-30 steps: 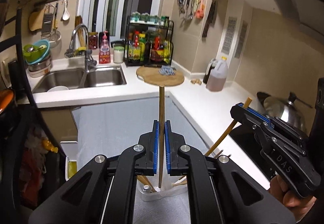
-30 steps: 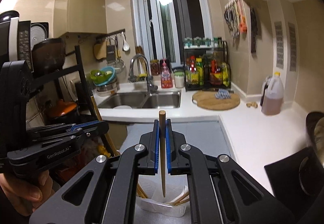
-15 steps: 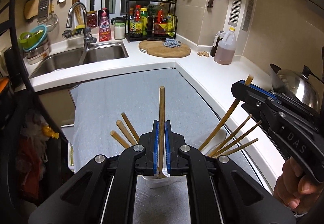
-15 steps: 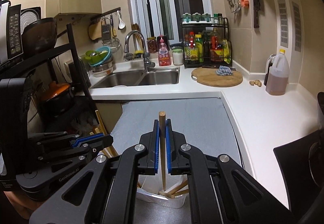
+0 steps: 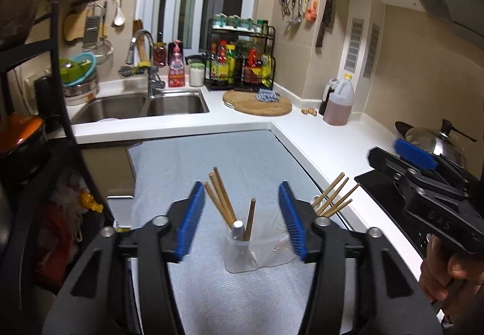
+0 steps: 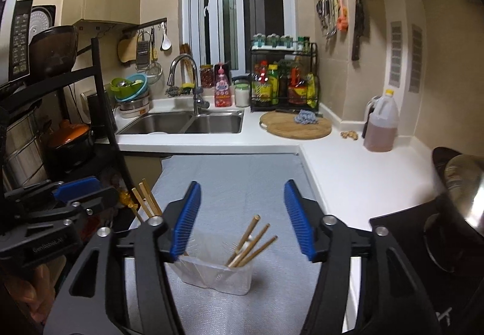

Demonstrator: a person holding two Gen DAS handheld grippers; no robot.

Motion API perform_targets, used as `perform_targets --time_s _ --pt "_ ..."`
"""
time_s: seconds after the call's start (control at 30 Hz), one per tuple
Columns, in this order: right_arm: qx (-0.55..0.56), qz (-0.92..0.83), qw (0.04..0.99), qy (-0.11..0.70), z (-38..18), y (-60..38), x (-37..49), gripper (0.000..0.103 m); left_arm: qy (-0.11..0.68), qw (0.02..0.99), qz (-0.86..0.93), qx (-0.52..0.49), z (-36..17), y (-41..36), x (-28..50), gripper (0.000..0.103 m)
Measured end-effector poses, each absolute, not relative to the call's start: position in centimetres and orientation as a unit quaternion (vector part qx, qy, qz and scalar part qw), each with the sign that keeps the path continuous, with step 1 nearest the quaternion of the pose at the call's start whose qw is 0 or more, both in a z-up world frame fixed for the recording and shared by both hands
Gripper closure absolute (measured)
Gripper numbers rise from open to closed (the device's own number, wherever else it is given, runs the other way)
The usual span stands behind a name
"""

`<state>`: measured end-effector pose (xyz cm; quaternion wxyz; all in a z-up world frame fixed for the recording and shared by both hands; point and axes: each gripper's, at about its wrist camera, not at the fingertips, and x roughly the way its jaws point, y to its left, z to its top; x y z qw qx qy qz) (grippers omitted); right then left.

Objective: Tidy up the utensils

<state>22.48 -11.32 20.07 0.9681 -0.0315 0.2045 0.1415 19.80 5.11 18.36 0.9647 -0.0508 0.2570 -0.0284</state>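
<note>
A clear plastic container (image 5: 260, 256) stands on the grey mat (image 5: 211, 159) and holds several wooden chopsticks (image 5: 219, 198) and a metal handle (image 5: 238, 227). My left gripper (image 5: 242, 221) hangs just short of it. Its jaws are opening, with no pad touching anything, and one loose chopstick (image 5: 250, 218) leans in the container beyond them. In the right wrist view my right gripper (image 6: 242, 220) is likewise opening over the container (image 6: 220, 276), empty, with chopsticks (image 6: 251, 241) leaning to the right. Each gripper shows in the other's view: right gripper (image 5: 393, 155), left gripper (image 6: 75, 192).
A double sink (image 5: 142, 105) and tap lie at the back. A round wooden board (image 5: 257, 106) and an oil jug (image 5: 338, 105) stand on the white counter. A lidded pot (image 5: 432, 144) sits on the black hob at right. A black rack (image 6: 60, 111) stands at left.
Both grippers were shut on a single chopstick each. Both have now opened, and the chopsticks rest in the container. Both hands have drawn back a little.
</note>
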Motion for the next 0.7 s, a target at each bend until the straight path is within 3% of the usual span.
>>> perform_targets --time_s 0.03,0.13,0.37,0.7 --pt "-0.031 0.134 0.971 0.197 20.2 -11.7 21.3 0.019 0.252 0.966 -0.024 -0.053 18.3 5.2 18.9 0.038" --pt "-0.03 0.116 0.975 0.185 19.9 -12.6 18.2 0.006 0.249 0.967 -0.015 -0.057 17.5 5.2 16.6 0.026" --pt "-0.033 0.092 0.971 0.219 16.2 -14.0 13.7 0.005 0.248 0.967 0.008 -0.062 14.2 5.2 12.1 0.008" --pt "-0.031 0.074 0.967 0.243 11.8 -15.3 9.6 0.005 0.239 0.969 0.018 -0.061 10.0 4.6 8.8 0.008"
